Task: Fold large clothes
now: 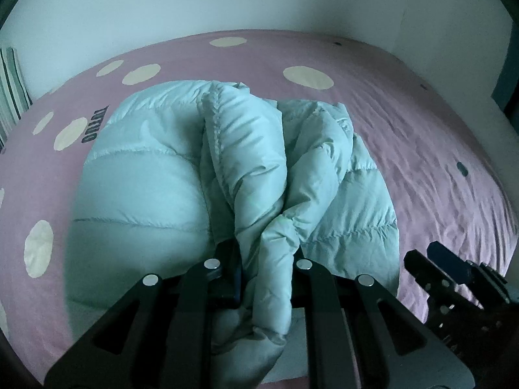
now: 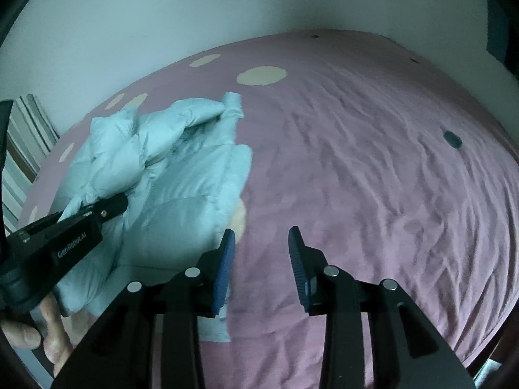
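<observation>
Two grippers over the bed (image 2: 373, 168): left gripper (image 1: 266, 259) clamped on the puffy jacket (image 1: 155, 175), right gripper (image 2: 261, 240) parted, empty, beside it.

Left tool (image 1: 266, 259) clamped tight, angled down; right tool (image 2: 262, 240) parted, empty, angled down.
</observation>
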The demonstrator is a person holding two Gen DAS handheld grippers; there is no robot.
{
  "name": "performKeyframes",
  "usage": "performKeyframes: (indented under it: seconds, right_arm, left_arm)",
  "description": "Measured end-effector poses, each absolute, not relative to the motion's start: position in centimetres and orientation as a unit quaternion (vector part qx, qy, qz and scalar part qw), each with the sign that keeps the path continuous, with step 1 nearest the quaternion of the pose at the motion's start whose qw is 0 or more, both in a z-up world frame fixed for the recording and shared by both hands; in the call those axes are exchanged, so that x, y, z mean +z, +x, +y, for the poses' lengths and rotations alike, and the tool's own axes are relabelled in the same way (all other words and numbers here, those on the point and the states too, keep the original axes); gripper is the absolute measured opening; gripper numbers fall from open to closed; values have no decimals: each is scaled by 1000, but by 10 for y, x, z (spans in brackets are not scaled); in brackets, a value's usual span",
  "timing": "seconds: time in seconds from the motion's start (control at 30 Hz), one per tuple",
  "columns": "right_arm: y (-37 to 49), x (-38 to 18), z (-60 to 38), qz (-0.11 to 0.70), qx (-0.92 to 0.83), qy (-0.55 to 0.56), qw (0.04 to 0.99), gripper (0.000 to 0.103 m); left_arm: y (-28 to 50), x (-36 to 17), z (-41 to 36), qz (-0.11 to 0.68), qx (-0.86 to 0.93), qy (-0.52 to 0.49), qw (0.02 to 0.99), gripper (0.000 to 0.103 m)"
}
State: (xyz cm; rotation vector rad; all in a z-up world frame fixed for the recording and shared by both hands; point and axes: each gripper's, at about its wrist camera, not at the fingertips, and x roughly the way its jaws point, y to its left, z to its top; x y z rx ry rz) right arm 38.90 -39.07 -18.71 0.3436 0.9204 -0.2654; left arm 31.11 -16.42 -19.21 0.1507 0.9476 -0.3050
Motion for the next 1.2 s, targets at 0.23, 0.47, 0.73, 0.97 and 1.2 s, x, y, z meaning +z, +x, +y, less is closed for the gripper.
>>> performKeyframes:
  seconds: [0.23,0.47,0.73,0.97,1.2]
  right_arm:
    - [385,-192,-407,445,-143,167,868,48]
    - [378,-184,-411,438,-150,170,870,48]
    - [369,-168,-412,424,-156,164,877,48]
    - [365,-153,-404,415,-155,158,882,48]
    - [372,-131,-385,398,-138,146,895,56]
  left_arm:
    - [304,-208,-187,441,-144,109,879,13]
    - [303,-210,-184,441,-143,103,880,14]
    - [276,-178,-189,428,-168,93,883,58]
    - [252,-136,-174,417,-197,66,885,66]
    - [246,-96,-120,380,-166,41,909,74]
